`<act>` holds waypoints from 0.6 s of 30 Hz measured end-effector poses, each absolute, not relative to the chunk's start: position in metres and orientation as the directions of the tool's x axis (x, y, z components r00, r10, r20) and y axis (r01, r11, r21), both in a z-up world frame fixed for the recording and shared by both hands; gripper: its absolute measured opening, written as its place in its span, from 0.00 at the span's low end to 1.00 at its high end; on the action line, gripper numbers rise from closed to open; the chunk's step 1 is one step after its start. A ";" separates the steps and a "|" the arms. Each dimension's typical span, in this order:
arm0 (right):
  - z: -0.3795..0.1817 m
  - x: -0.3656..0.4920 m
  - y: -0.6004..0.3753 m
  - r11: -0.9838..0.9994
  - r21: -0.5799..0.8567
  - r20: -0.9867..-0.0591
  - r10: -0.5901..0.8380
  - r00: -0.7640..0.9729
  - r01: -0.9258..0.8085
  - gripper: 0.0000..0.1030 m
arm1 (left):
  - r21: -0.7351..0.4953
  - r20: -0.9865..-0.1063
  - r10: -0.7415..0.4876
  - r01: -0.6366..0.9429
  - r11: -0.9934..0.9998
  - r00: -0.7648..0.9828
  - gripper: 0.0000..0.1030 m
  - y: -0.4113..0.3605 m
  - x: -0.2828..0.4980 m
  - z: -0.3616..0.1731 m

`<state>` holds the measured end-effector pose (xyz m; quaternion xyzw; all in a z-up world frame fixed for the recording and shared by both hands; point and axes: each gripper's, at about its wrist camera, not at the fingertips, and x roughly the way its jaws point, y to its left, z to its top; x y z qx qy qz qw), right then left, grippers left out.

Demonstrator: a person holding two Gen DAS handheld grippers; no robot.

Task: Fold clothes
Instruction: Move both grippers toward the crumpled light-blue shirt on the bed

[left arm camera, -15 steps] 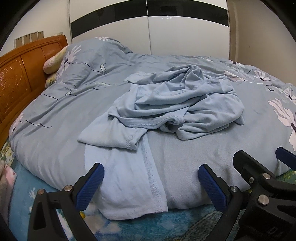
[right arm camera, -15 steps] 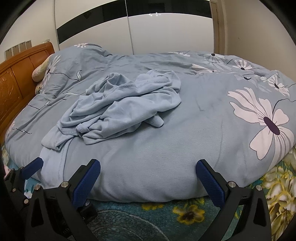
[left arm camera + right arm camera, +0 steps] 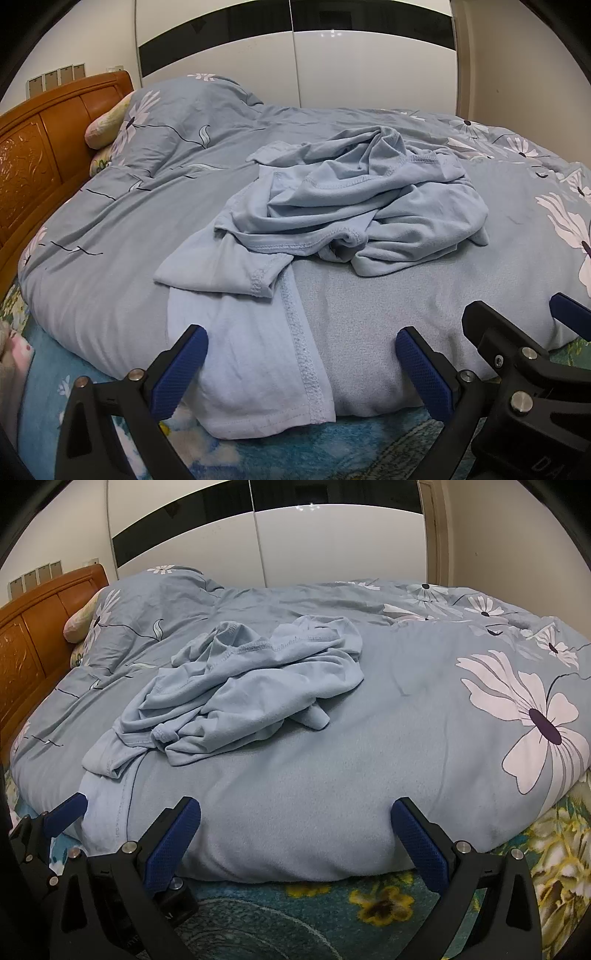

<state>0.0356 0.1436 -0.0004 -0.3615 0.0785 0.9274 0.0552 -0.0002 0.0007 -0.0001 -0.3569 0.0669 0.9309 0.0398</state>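
**Crumpled garment waiting, both grippers wide and empty**

Starting at the left, we see the wooden headboard [image 3: 33, 166] and a pillow [image 3: 105, 127] tucked under the flowered duvet [image 3: 110, 266]. Further right lies the pale blue garment [image 3: 354, 214], bunched in a heap on the duvet, with one flat panel trailing toward us and hanging over the near edge of the bed.

We judge the main risk to be colour: garment and duvet are almost the same blue, so a pinch aimed at a hem could gather duvet as well, and a lift would then drag the bedding. The heap is also tangled, so pulling one edge could tighten the knot rather than spread it. The hanging panel could slide off the edge and take the rest with it if tugged downward.

Our left gripper [image 3: 299, 363] stands at full spread, its pads either side of the hanging panel but apparently short of it, clasping nothing. Our right gripper [image 3: 295, 834] is just as wide, hovering in front of bare duvet to the right of the garment, and it too carries nothing.
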 end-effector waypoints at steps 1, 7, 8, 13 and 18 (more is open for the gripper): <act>0.000 0.036 0.143 -0.982 0.106 -0.679 0.045 -0.733 -0.159 1.00 | 0.099 -0.670 0.025 -0.122 -0.988 -0.742 1.00 0.001 0.000 0.000; -0.002 0.036 0.144 -0.982 0.107 -0.681 0.040 -0.731 -0.154 1.00 | 0.097 -0.670 0.025 -0.121 -0.988 -0.742 1.00 0.003 0.000 -0.001; -0.002 0.036 0.144 -0.982 0.107 -0.681 0.040 -0.731 -0.153 1.00 | 0.097 -0.669 0.025 -0.120 -0.988 -0.743 1.00 0.003 0.000 -0.001; 0.004 0.040 0.151 -0.977 0.148 -0.656 0.017 -0.754 -0.151 1.00 | 0.044 -0.673 0.058 -0.118 -0.992 -0.738 1.00 -0.002 -0.003 0.005; 0.019 0.054 0.178 -0.942 0.268 -0.546 0.024 -0.838 -0.202 1.00 | -0.004 -0.642 0.089 -0.112 -0.994 -0.762 1.00 -0.009 -0.009 0.019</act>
